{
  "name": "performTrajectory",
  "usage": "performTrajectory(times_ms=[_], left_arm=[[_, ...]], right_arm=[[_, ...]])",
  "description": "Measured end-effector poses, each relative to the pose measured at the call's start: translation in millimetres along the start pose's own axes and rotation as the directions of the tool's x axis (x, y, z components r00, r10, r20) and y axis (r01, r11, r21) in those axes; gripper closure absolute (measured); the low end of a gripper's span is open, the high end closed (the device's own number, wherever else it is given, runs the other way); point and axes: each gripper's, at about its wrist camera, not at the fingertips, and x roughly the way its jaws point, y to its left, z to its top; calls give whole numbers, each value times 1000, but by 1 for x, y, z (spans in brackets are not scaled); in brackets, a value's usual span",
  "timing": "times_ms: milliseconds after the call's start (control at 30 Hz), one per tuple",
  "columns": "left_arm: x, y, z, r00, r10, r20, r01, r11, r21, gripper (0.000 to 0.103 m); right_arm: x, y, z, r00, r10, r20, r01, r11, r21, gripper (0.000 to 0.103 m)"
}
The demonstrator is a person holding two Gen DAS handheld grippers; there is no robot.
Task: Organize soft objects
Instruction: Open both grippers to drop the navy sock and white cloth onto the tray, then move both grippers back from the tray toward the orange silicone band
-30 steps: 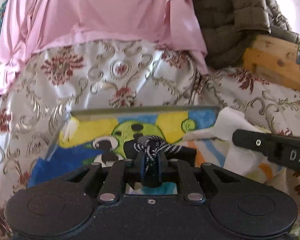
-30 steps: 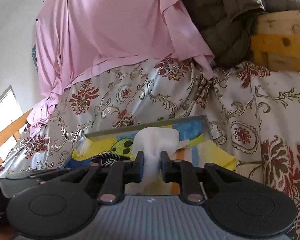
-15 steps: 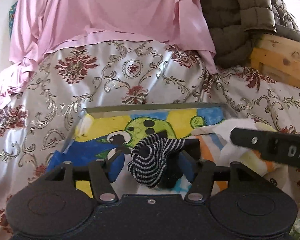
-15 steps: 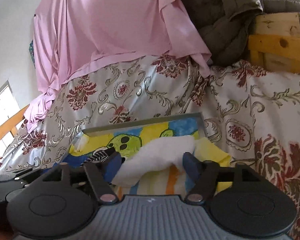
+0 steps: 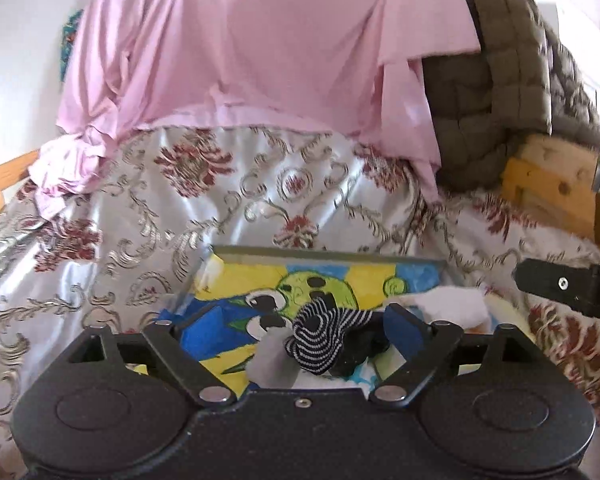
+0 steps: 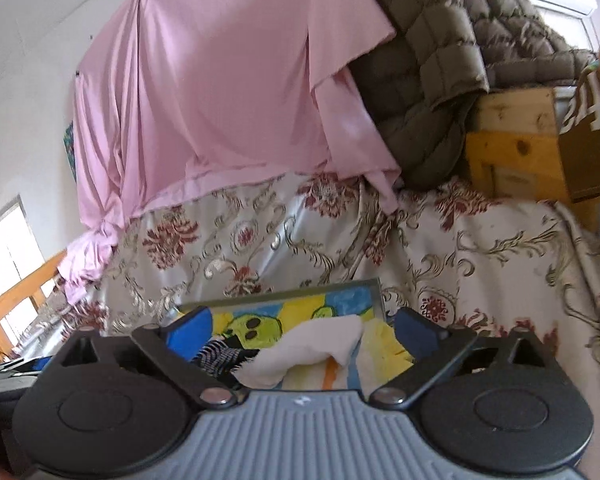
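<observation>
Across the whole background, a floral satin bedspread (image 5: pixel 228 216) covers the bed, and a pink sheet (image 5: pixel 260 48) hangs over its far part; the top of the sheet is cut off by the frame edge. A quilted olive jacket (image 6: pixel 432 80) lies at upper right over a wooden frame (image 6: pixel 516 148), only partly in view. A brown printed bag (image 6: pixel 592 136) is clipped by the right edge of the right wrist view, and its print cannot be read.

On the bedspread sits a shallow tray (image 5: pixel 324 254) with a painted cartoon base; its near rim is hidden behind both gripper bodies.

The left gripper (image 5: pixel 288 332) has just been opening and its jaws stand wide apart. The striped sock (image 5: pixel 320 340) lies in the tray between them, and no pad presses on it. A pale blurred piece just before the sock cannot be identified.

The right gripper (image 6: pixel 300 328) has likewise just been opening, and its jaws are spread wide. The white cloth (image 6: pixel 312 344) rests in the tray between them, free of both pads; its near end is hidden by the gripper body. In the left wrist view one right finger enters from the right edge, the rest cut off
</observation>
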Motion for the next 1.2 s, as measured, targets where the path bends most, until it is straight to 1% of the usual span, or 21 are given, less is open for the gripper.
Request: performTrajectory(times_ms=[167, 300, 433, 567, 633, 733, 833, 1000, 1100, 1200], left_arm=[[-46, 8, 3, 998, 6, 69, -5, 1000, -20, 4], [-82, 18, 0, 996, 5, 86, -1, 999, -52, 2], [-113, 27, -12, 995, 5, 99, 0, 999, -45, 1], [-139, 35, -31, 994, 11, 112, -7, 999, -33, 1], [-150, 38, -40, 993, 26, 119, -22, 999, -34, 1], [-166, 47, -57, 992, 45, 121, -34, 996, -87, 1], [-178, 56, -74, 992, 56, 114, -43, 992, -118, 1], [-191, 64, -98, 994, 63, 86, -53, 993, -105, 1], [-196, 65, -112, 995, 57, 79, -51, 996, -77, 1], [-195, 68, -126, 997, 55, 56, -52, 997, -59, 1]], right_arm=[[-38, 7, -3, 998, 5, 57, -4, 1000, -4, 0], [-64, 16, -17, 995, 13, 96, -12, 1000, -14, 0], [-83, 26, -35, 995, 21, 102, -16, 999, -46, 0], [-106, 40, -52, 993, 18, 117, -7, 996, -88, 0], [-117, 46, -62, 993, 11, 121, 2, 995, -105, 0], [-130, 54, -76, 994, -4, 108, 18, 992, -128, 0], [-141, 60, -91, 997, -27, 70, 37, 989, -145, 0], [-154, 67, -113, 998, -67, 7, 67, 986, -154, 0], [-160, 70, -127, 997, -72, -39, 66, 988, -143, 0], [-161, 76, -140, 993, -87, -75, 72, 981, -178, 0]])
